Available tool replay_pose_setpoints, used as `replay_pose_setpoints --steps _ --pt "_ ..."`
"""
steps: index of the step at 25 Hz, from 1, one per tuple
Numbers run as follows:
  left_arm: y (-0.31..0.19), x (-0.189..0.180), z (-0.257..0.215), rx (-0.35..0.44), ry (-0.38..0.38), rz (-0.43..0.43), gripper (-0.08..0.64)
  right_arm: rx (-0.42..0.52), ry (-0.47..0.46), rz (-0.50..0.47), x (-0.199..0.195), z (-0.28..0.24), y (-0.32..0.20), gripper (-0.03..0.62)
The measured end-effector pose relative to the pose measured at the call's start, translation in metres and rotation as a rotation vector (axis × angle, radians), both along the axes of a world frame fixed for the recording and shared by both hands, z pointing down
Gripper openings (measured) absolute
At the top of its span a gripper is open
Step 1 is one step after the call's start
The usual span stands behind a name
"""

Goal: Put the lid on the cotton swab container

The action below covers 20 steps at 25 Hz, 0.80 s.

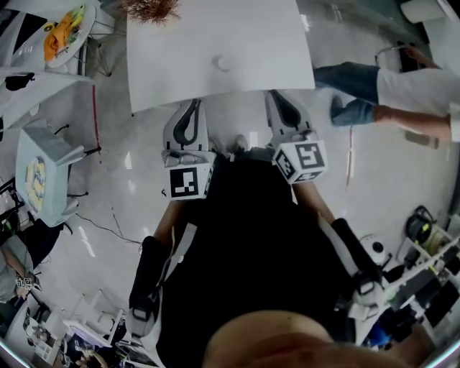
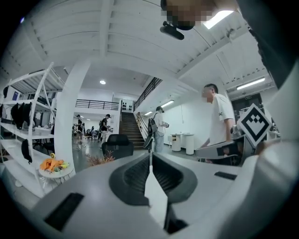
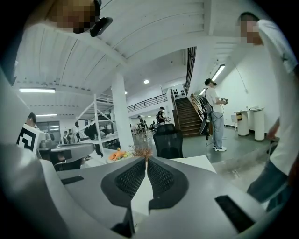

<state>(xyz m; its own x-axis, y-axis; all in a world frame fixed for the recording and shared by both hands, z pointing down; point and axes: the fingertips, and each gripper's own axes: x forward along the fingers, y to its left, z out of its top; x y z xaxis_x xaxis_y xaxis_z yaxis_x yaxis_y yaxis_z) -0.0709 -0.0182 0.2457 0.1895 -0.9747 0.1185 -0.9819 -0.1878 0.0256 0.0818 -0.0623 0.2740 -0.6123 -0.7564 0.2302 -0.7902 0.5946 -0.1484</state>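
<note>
In the head view a white table [image 1: 259, 43] lies ahead, and a small pale round thing [image 1: 221, 63] sits on it; it is too small to tell container from lid. My left gripper [image 1: 192, 106] and right gripper [image 1: 274, 95] hover side by side at the table's near edge, short of that thing. Both point roughly level. The left gripper [image 2: 150, 154], in its own view, has its jaws together with nothing between them. The right gripper [image 3: 146, 161] is likewise shut and empty. Neither gripper view shows the container.
A dried plant [image 1: 151, 8] stands at the table's far left corner. A person in jeans [image 1: 374, 86] is to the right of the table. A black chair [image 3: 168, 140] stands behind it. A round side table with orange items [image 1: 65, 32] and a small cart [image 1: 43, 172] are to the left.
</note>
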Motion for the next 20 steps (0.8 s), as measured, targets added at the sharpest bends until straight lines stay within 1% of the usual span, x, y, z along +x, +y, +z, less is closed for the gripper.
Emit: replay_pose_setpoints --steps 5,9,14,20 --pt "0.001 -0.01 0.004 0.002 0.018 0.014 0.02 0.012 -0.019 0.013 -0.016 -0.008 0.007 0.018" --pt "0.0 -0.02 0.007 0.002 0.029 0.02 0.02 0.014 -0.014 0.012 -0.03 -0.009 0.009 0.017" --pt "-0.006 -0.019 0.005 -0.001 0.03 0.032 0.02 0.017 -0.002 0.016 -0.029 -0.013 0.005 0.009" --pt "-0.01 -0.026 0.007 0.001 0.038 0.033 0.02 0.021 0.003 0.015 -0.037 -0.011 0.001 0.008"
